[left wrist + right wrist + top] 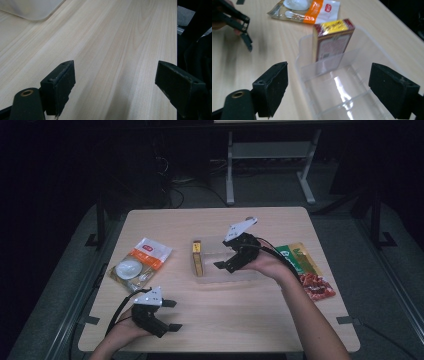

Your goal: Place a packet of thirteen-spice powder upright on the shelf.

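A clear plastic bin (241,276) with dividers lies in the middle of the table. A yellow and dark-red box (198,257) stands upright in its left end compartment. My right gripper (222,266) hovers open over the bin, apart from the box. In the right gripper view its jaws (328,75) frame the bin's empty compartments (298,62), with the box (333,45) just beyond them. My left gripper (172,315) is open near the front left edge, over bare wood (115,72), holding nothing.
An orange and white packet (142,262) with a round white item lies left of the bin. A green packet (297,257) and a red one (317,287) lie at the right. A corner of the bin (32,8) shows in the left gripper view.
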